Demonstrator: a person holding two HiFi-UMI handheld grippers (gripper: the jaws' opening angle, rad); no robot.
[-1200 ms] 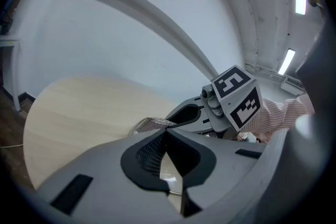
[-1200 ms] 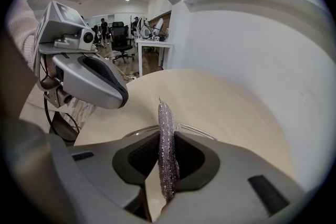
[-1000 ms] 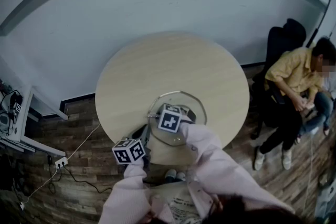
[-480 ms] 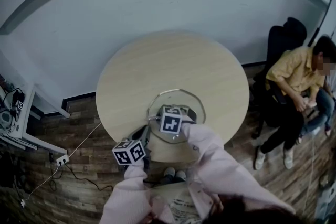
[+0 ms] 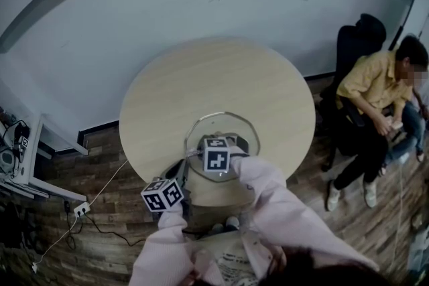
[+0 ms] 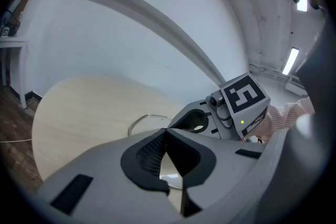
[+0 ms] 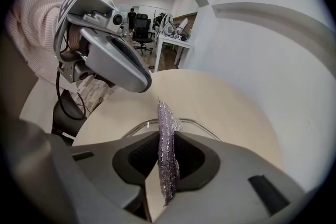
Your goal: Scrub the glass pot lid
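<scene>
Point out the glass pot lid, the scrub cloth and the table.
glass pot lid (image 5: pixel 224 125): head view, far glass near rim.
scrub cloth (image 7: pixel 167 157): right gripper view, mid strip.
table (image 5: pixel 214 77): head view, bare top.

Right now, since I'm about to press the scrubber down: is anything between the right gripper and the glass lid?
Nothing visible. The right gripper, shut on the purple scrubber, is over the glass lid, and nothing shows between them. The left gripper, jaws together, sits at the lid's near-left edge, off to the side.

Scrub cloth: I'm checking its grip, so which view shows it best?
Right gripper view: the right gripper pinches the purple scrub cloth edge-on between its jaws. The head view and left gripper view don't show it.
</scene>
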